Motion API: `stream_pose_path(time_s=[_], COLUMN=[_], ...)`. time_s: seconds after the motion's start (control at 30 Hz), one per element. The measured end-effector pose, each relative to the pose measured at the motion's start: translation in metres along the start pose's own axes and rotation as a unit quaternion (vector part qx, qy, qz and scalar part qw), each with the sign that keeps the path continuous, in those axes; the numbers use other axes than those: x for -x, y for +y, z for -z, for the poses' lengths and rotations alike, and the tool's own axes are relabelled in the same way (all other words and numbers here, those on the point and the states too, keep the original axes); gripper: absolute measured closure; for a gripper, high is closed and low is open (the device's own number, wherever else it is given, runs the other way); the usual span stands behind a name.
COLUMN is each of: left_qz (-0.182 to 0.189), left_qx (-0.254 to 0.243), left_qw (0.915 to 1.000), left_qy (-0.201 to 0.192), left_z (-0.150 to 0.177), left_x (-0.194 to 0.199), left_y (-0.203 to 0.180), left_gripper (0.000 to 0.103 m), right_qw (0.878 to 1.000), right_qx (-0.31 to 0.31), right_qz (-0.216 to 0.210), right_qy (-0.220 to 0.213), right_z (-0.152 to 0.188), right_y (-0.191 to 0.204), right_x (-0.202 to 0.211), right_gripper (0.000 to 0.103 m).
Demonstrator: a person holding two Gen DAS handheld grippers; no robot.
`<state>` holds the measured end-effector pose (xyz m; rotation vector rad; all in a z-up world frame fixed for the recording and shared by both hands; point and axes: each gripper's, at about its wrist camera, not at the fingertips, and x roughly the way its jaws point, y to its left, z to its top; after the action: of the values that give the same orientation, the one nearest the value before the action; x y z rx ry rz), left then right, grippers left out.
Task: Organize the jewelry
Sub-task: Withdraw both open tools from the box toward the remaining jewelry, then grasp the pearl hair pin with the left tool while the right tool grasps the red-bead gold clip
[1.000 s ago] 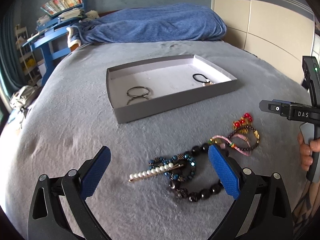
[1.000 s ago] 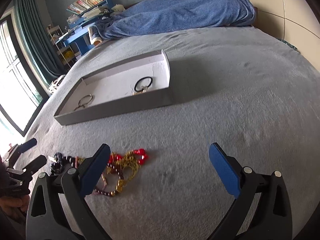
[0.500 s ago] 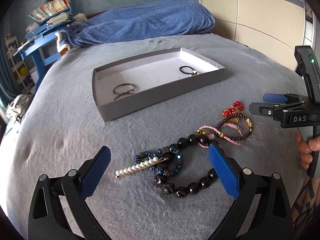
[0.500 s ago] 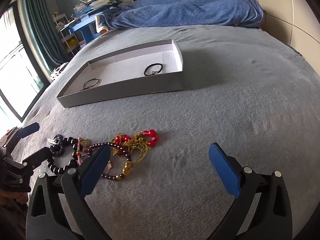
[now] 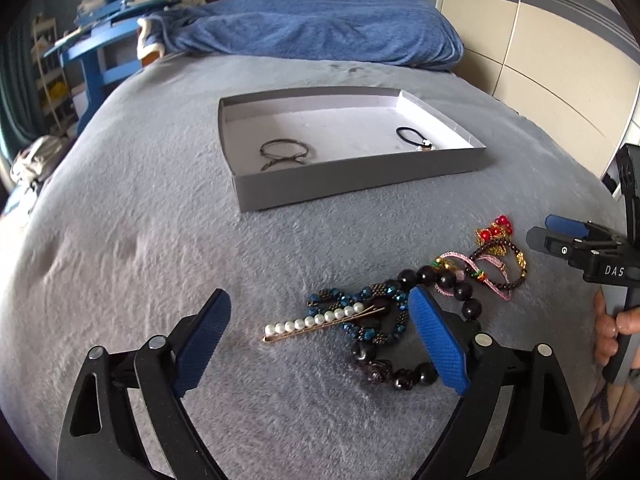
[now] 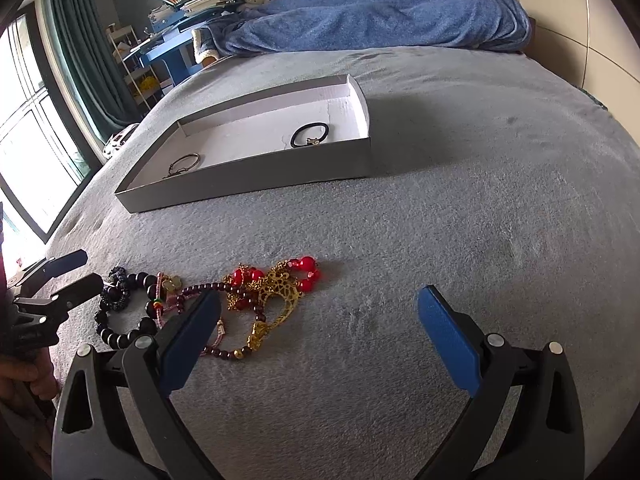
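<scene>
A grey shallow tray [image 5: 360, 184] [image 6: 248, 180] lies on the bed, holding a thin bangle [image 5: 284, 150] [image 6: 185, 163] and a black hair tie [image 5: 412, 136] [image 6: 310, 135]. A jewelry pile lies in front: a pearl hair clip [image 5: 316, 322], a blue beaded bracelet [image 5: 360, 312], a black bead bracelet [image 5: 436, 280] [image 6: 124, 320], a pink band [image 5: 472, 268], a dark red bead bracelet [image 6: 224, 320] and a red-and-gold piece [image 5: 496, 234] [image 6: 280, 284]. My left gripper [image 5: 320, 336] is open, just above the pearl clip. My right gripper [image 6: 320, 332] is open, right of the pile.
The grey bed cover [image 6: 480, 200] spreads all round. A blue blanket [image 5: 312, 32] lies at the far end. A blue desk with books [image 5: 100, 48] stands far left, a window [image 6: 24, 160] beside the bed, and pale cabinets [image 5: 540, 60] on the right.
Both grippers have swung and moved forward. The pile now sits between my left fingers, and it has shifted right in the right wrist view. Nothing was grasped.
</scene>
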<state>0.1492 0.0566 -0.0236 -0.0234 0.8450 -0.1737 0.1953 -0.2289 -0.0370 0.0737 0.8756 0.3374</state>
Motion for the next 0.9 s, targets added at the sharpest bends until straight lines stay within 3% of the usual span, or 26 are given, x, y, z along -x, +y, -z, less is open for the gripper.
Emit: stream_pose_path(time_s=[0.27, 0.47, 0.6, 0.9], left_qz=[0.02, 0.043, 0.019, 0.0], left_qx=[0.015, 0.013, -0.019, -0.085], left_qw=[0.9994, 0.9989, 0.999, 0.9941], left_qy=[0.023, 0.014, 0.035, 0.068], left_z=[0.004, -0.002, 0.0, 0.007], left_x=[-0.007, 0.009, 0.007, -0.009], left_y=[0.006, 0.021, 0.021, 0.001], left_gripper=[0.041, 0.042, 0.042, 0.054], right_qw=[1.0, 1.0, 1.0, 1.0], right_qx=[0.006, -0.002, -0.002, -0.005], right_qz=[-0.001, -0.002, -0.003, -0.005], right_qy=[0.004, 0.005, 0.007, 0.011], right_z=[-0.001, 0.001, 0.001, 0.0], right_y=[0.003, 0.002, 0.003, 0.0], right_x=[-0.004, -0.004, -0.006, -0.009], right_gripper=[0.006, 0.006, 0.006, 0.006])
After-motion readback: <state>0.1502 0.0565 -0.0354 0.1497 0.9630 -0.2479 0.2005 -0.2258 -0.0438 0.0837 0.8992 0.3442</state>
